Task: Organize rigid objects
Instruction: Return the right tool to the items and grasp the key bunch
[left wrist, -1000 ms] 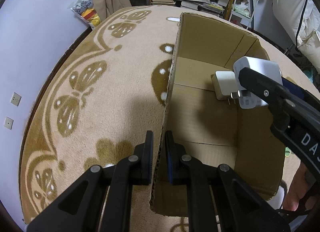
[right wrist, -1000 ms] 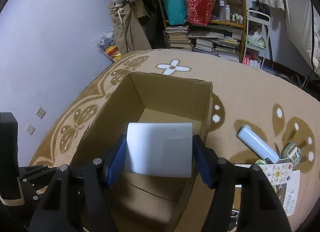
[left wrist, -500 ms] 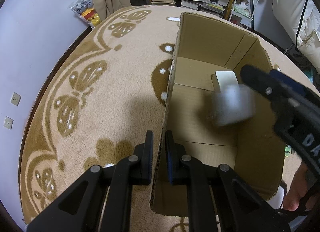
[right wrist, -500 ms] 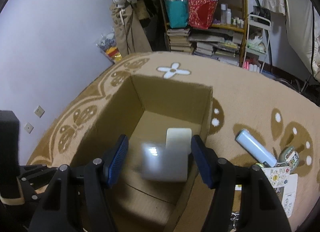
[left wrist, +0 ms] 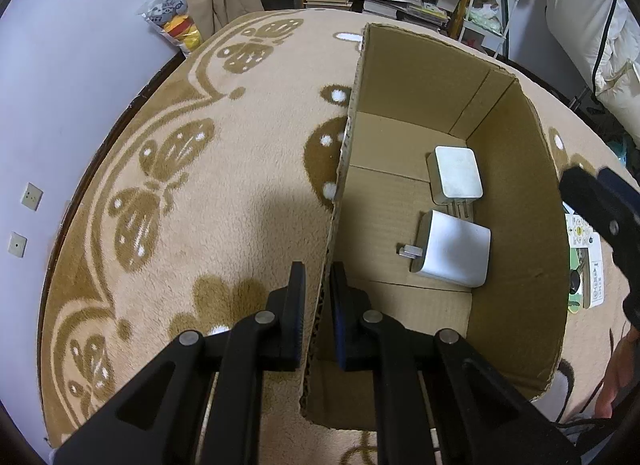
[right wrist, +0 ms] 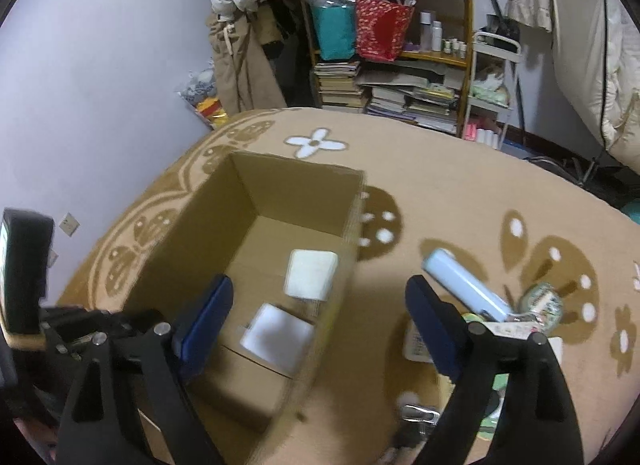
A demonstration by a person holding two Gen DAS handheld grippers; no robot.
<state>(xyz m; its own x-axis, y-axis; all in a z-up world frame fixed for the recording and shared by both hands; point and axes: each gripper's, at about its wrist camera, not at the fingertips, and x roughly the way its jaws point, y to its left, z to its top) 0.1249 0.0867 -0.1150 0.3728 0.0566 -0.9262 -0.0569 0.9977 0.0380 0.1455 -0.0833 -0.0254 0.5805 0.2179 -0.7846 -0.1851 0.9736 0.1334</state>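
We note the left claw (left wrist: 318,289) pinched narrow on the near-left wall of the cardboard box (left wrist: 516,201), one finger outside, one inside. The right claw (right wrist: 316,323) hangs spread wide and empty above the box's right wall, fingers straddling it.

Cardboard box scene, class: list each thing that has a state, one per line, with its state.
Cardboard box: open-topped, upright on the rug.
Near charger: inside the box, on its side.
Far charger: inside the box, prongs toward the near one.
Left tongs: shut on the box wall.
Right tongs: open, holding nothing.
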